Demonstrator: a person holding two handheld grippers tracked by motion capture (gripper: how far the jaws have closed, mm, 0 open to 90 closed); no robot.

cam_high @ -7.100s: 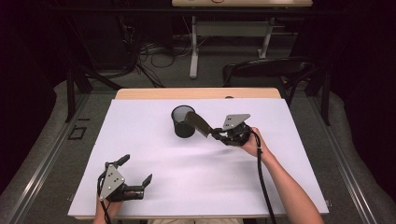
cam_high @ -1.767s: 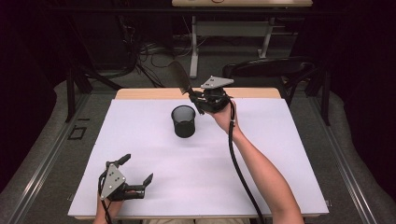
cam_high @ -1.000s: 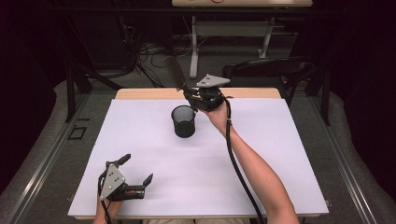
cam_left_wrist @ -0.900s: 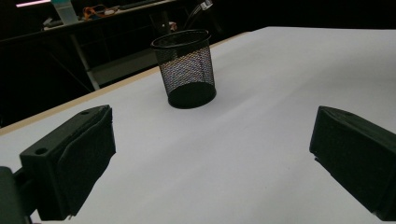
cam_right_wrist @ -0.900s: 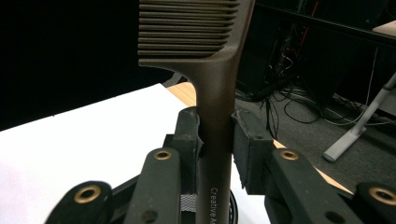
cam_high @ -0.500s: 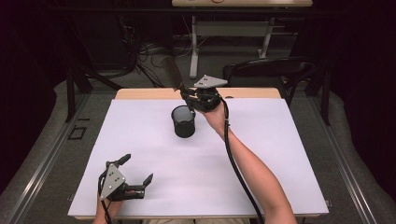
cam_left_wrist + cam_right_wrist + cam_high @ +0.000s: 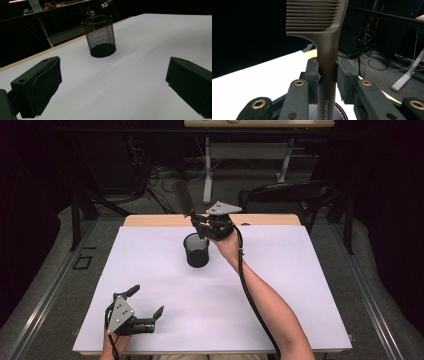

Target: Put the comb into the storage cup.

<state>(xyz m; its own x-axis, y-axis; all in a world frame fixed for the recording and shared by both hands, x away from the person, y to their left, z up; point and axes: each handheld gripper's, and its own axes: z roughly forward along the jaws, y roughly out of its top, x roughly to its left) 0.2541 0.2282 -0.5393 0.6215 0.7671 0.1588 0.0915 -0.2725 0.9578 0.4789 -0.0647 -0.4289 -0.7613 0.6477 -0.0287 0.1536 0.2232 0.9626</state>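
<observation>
Over the mesh cup [image 7: 197, 251] I now see the right gripper [image 7: 201, 223], shifted in from beyond it, pinching the comb [image 7: 328, 50] upright, handle-down for the drop; left gripper [image 7: 145, 309] spread, idle.

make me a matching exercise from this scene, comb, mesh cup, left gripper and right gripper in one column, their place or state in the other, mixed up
Column one:
1. comb
2. mesh cup
3. left gripper
4. right gripper

Column two:
A. open, low over the table's near left corner
B. upright on the white table, nothing showing inside it
C. clamped by its handle, teeth end pointing up
D. raised over the cup, shut on something

Pairs: 1-C, 2-B, 3-A, 4-D
</observation>
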